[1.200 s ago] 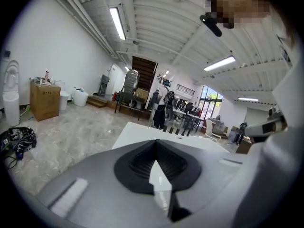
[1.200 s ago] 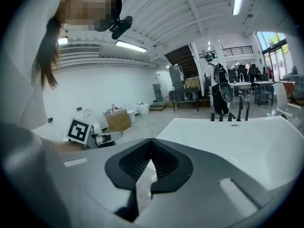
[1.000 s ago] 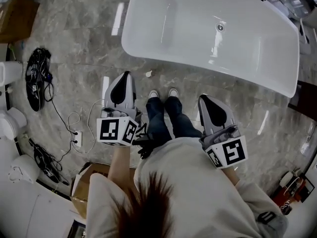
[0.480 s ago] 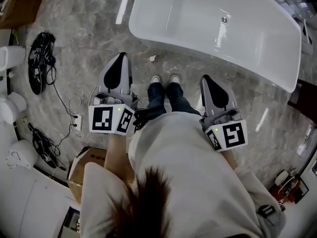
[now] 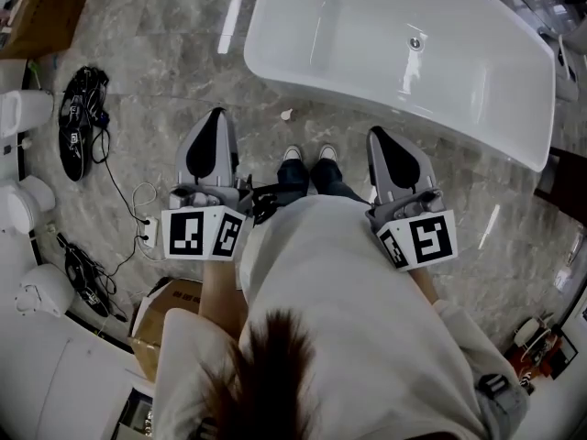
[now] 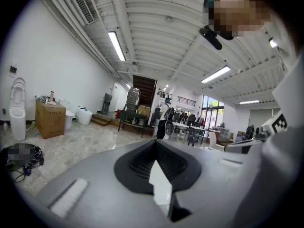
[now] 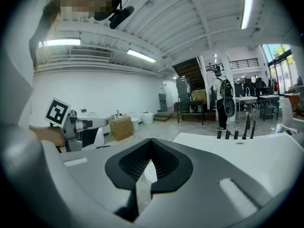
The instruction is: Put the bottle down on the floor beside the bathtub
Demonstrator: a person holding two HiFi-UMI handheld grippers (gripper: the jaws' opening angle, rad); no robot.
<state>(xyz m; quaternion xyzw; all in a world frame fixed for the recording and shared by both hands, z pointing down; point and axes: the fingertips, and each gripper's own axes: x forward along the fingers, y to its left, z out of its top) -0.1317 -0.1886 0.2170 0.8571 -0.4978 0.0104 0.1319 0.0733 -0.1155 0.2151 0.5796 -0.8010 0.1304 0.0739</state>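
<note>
No bottle shows in any view. The white bathtub (image 5: 394,44) lies across the top of the head view, and its rim (image 7: 251,151) shows in the right gripper view. My left gripper (image 5: 213,119) and right gripper (image 5: 380,137) are held in front of the person's body, on either side of the legs, pointing toward the tub. Both are shut with nothing between the pads, as the left gripper (image 6: 154,145) and right gripper (image 7: 150,142) show in their own views. A small white object (image 5: 287,115) lies on the floor beside the tub; I cannot tell what it is.
The person's shoes (image 5: 307,154) stand on the marble floor just short of the tub. Black gear and cables (image 5: 78,122) lie at the left, with a power strip (image 5: 147,236). Cardboard boxes (image 5: 170,302) and white toilets (image 5: 23,204) stand at the left.
The head view has shifted, so the tub sits higher and more to the right. Both grippers stay shut and empty in front of the body; the left one has drifted slightly left.
</note>
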